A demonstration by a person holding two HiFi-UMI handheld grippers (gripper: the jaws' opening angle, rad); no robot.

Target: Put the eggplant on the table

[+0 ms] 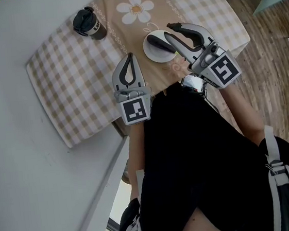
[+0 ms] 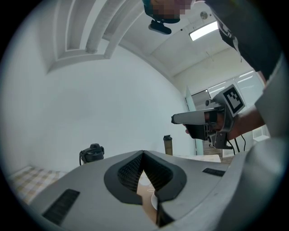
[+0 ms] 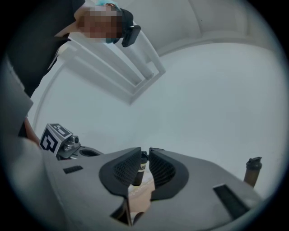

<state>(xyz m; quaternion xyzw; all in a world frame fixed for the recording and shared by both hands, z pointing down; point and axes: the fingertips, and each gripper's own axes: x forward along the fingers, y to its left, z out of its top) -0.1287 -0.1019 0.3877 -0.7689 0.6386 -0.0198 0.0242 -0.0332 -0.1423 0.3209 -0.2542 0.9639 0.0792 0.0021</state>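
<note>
A dark, long shape [image 1: 155, 43] lies across the white plate [image 1: 150, 54] with a green bit at its near end. It looks like the eggplant, but the right gripper covers most of it. My right gripper [image 1: 167, 30] hovers over the plate with a narrow gap between its jaws and nothing in them. In the right gripper view, the right gripper [image 3: 144, 151] shows only a far dark tumbler [image 3: 140, 169] through that gap. My left gripper [image 1: 130, 55] is left of the plate, tips together and empty. The left gripper view shows the left gripper [image 2: 143, 153] the same way.
The table [image 1: 68, 85] has a checked cloth and a beige runner with a daisy [image 1: 135, 9]. A dark tumbler [image 1: 88, 23] stands at its far left. A slim bottle [image 3: 252, 171] stands at the table's far end. A grey wall runs along the left, and wood floor [image 1: 268, 67] lies to the right.
</note>
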